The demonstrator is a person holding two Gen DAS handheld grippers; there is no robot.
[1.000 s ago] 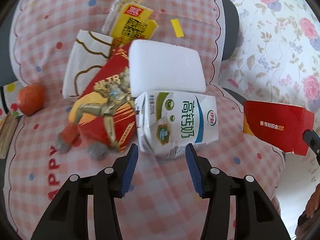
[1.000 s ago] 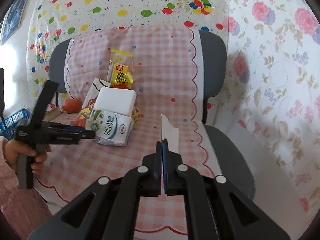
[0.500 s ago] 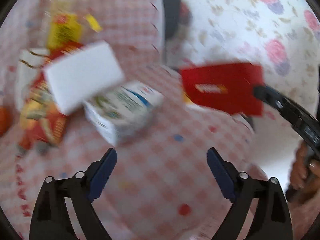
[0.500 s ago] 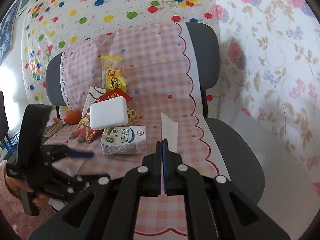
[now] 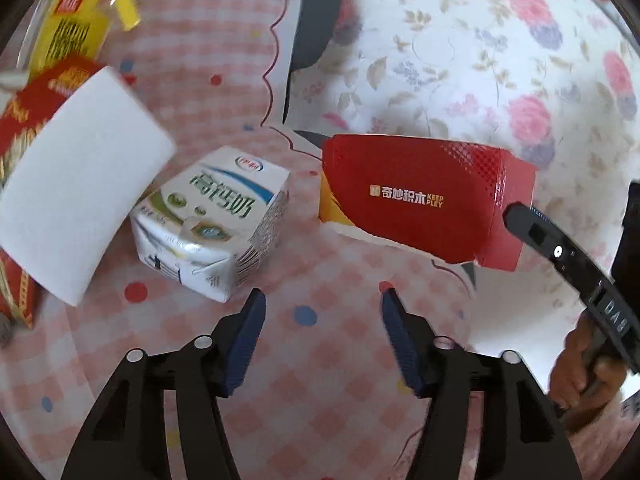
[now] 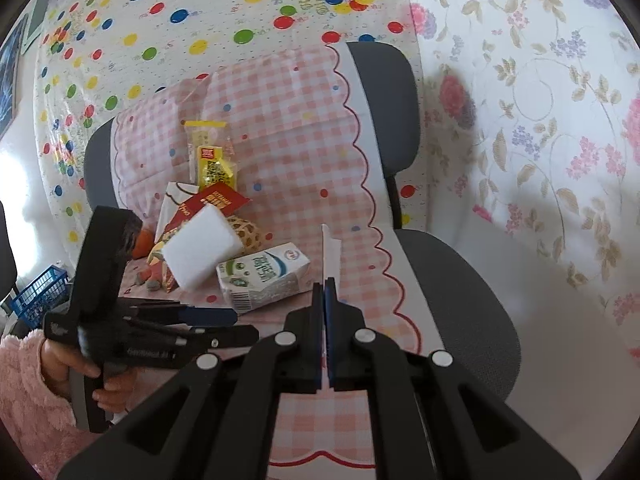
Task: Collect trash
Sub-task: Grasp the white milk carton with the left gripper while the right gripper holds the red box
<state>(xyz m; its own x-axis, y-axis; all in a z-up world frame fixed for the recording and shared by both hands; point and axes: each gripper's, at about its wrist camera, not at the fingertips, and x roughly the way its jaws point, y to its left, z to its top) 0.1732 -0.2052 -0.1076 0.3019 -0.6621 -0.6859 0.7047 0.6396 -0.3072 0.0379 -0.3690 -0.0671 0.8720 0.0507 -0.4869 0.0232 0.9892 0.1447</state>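
Note:
My left gripper (image 5: pixel 320 320) hovers over the pink checked cloth (image 5: pixel 320 400), its jaws closing with nothing between them. A white and green milk carton (image 5: pixel 212 224) lies just ahead on its left. Ahead on its right hangs a flattened red box (image 5: pixel 424 200), with my right gripper (image 5: pixel 516 216) shut on its far end. In the right wrist view the box shows edge-on as a thin white card (image 6: pixel 330 252) rising from the shut right gripper (image 6: pixel 324 288). The left gripper (image 6: pixel 236 322) sits low at the left, beside the milk carton (image 6: pixel 264 276).
A white foam block (image 6: pixel 202 252) leans on a pile of wrappers: a red packet (image 6: pixel 218 202), a yellow snack bag (image 6: pixel 212 164) and an orange fruit (image 6: pixel 140 246). All lie on a grey chair (image 6: pixel 452 280) draped in the cloth. A blue basket (image 6: pixel 40 292) stands far left.
My left gripper swung right, away from the milk carton and toward the red box, and its jaws spread wider. The right gripper with the box came nearer to it.

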